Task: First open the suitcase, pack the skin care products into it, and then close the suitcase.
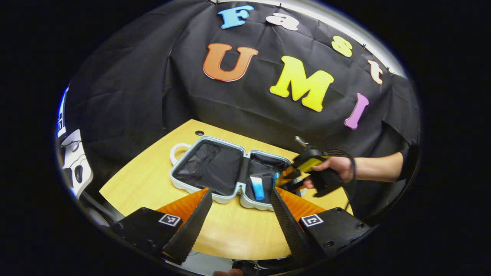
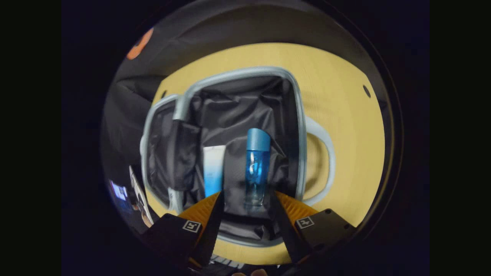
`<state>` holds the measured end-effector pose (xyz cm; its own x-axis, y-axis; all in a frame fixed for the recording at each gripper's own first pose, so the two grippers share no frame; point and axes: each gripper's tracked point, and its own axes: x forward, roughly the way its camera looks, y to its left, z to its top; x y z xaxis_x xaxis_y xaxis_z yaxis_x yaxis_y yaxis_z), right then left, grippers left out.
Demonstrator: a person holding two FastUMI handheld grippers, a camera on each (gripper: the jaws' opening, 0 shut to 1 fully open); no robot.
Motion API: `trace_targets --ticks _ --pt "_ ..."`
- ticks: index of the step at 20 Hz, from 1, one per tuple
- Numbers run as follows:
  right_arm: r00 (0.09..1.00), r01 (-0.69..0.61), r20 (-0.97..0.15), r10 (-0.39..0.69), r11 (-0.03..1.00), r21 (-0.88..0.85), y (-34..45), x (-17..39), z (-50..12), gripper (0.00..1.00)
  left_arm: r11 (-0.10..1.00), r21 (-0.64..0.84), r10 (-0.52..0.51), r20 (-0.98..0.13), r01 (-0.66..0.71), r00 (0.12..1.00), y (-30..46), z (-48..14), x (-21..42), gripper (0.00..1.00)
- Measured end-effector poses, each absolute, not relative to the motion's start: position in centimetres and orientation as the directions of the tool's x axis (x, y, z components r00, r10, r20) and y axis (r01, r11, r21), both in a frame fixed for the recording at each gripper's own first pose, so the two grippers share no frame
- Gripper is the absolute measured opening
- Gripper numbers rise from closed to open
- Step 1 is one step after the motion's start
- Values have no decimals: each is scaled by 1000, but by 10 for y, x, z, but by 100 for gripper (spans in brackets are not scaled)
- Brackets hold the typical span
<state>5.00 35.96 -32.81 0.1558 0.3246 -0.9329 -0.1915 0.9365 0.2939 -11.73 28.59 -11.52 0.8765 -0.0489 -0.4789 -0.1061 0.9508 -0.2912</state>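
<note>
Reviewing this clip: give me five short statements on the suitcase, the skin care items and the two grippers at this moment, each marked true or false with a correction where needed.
1. The suitcase lies open on the table. True.
2. The blue bottle stands upright on the table beside the suitcase. False: it lies flat on the black lining inside one half.
3. A white and blue tube lies next to the blue bottle in the same half. True.
4. The right gripper is clamped on the blue bottle. False: its fingers are spread, with the bottle's end between them untouched.
5. The left gripper holds the tube. False: it is open and holds nothing, in front of the suitcase.
</note>
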Motion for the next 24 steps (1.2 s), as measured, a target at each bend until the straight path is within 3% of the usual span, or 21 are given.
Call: trace_targets --ticks 3,4,7,13,20,21,22,24 --pt "389 -423 -819 421 872 247 333 42 -260 72 945 -303 -44 -500 -126 865 332 -142 -88 98" --pt "456 -474 -776 435 857 202 317 38 -243 78 945 -300 -48 -514 -128 856 349 -155 -73 98" --pt "571 -535 -686 451 838 105 272 10 -205 78 938 -299 -37 -586 -174 810 407 -195 -32 98" --pt "637 -522 -651 413 852 29 200 -35 -175 78 909 -302 2 -684 -286 730 497 -254 55 97" --pt "685 -324 -650 328 937 131 162 -25 -160 77 864 -319 -10 -785 -389 620 515 -317 98 87" --pt "691 -309 -646 323 941 140 158 -24 -157 78 860 -318 -9 -791 -398 611 516 -324 101 94" --pt "695 -296 -646 315 945 142 157 -24 -156 78 854 -319 -8 -797 -410 604 518 -331 103 87" --pt "699 -290 -647 304 948 132 154 -25 -156 78 841 -332 -15 -804 -428 594 518 -340 108 85"
